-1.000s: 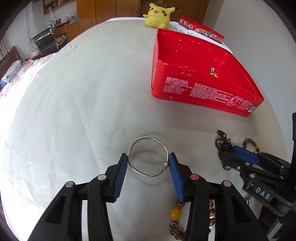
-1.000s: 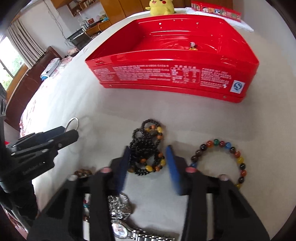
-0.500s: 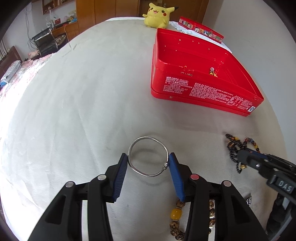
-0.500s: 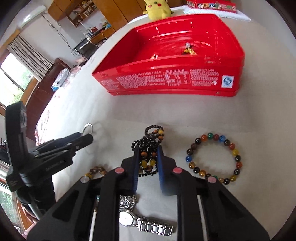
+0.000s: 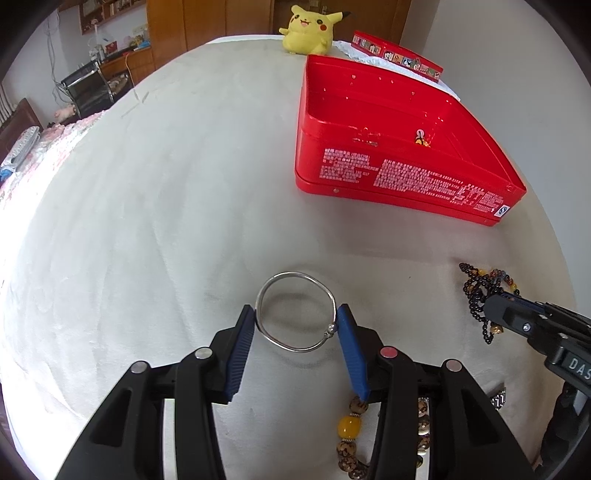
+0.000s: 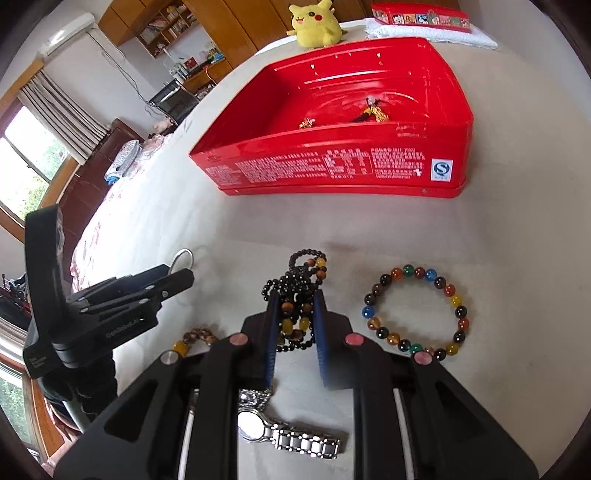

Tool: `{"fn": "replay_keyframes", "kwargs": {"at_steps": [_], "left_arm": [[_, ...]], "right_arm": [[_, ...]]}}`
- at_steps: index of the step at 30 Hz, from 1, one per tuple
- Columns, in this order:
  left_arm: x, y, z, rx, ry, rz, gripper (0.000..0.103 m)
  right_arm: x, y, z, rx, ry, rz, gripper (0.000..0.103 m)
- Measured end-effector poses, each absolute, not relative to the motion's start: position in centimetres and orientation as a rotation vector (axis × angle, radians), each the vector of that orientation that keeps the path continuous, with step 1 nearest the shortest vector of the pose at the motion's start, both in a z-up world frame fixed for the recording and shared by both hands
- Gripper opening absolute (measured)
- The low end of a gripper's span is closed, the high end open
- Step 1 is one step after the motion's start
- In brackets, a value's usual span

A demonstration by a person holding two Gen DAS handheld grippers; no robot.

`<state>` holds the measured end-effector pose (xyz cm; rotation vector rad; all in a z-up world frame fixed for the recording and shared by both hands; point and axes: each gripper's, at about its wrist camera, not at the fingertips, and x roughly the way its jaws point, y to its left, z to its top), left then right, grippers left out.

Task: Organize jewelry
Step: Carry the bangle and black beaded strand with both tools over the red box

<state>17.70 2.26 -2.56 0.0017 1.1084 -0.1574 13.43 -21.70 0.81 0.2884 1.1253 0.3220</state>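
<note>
Nearest the right wrist camera, a steel-link wristwatch [image 6: 258, 430] lies flat on the pale cloth [image 5: 147, 221] between the black arms of the right gripper [image 6: 295, 314]. Just beyond it, the right gripper's blue pads are clenched on a tangled strand of small black beads [image 6: 295, 291] mixed with amber, brown and yellow ones; part of the strand bunches between the pads and a loop of it spills out past the fingertips. A second ago the pads stood wider on either side of this strand as it lay on the cloth; now they have closed in on it, and the strand sits a little higher against the cloth. To the right of it, apart and untouched, a bracelet of large round multicoloured beads [image 6: 417, 310] rests in an open ring. In the left wrist view, a bracelet of brown speckled beads with one yellow bead [image 5: 349, 428] lies near the camera, partly under the gripper arm. Ahead of it the left gripper [image 5: 295, 321] grasps a thin silver bangle [image 5: 295, 310] with a small ball clasp, one pad on each side of the hoop, exactly as it did a second ago. Farther off sits the open red tin box [image 6: 332, 170], printed with white text on its side and holding small gold pieces [image 6: 373, 110]. Beyond it sit a yellow plush toy [image 5: 308, 27] and a long red box [image 5: 397, 57].
</note>
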Motion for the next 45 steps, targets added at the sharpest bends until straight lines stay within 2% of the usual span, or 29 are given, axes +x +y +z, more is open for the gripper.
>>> {"fn": "replay_keyframes", "kwargs": {"at_steps": [7, 20, 32, 45], "left_arm": [[17.9, 2.2, -2.9, -0.008, 1.121, -0.162, 0.046], [17.0, 2.4, 1.2, -0.037, 1.053, -0.199, 0.046], [21.0, -0.4, 6.4, -0.013, 0.977, -0.215, 0.046], [28.0, -3.9, 4.6, -0.006, 1.007, -0.222, 0.046]], "right_arm": [[13.8, -21.7, -0.8, 0.296, 1.172, 0.3, 0.016], [12.8, -22.9, 5.0, 0.322, 1.031, 0.383, 0.016], [16.2, -25.1, 8.7, 0.283, 0.958, 0.352, 0.016], [21.8, -26.3, 8.0, 0.246, 0.936, 0.283, 0.016]]}}
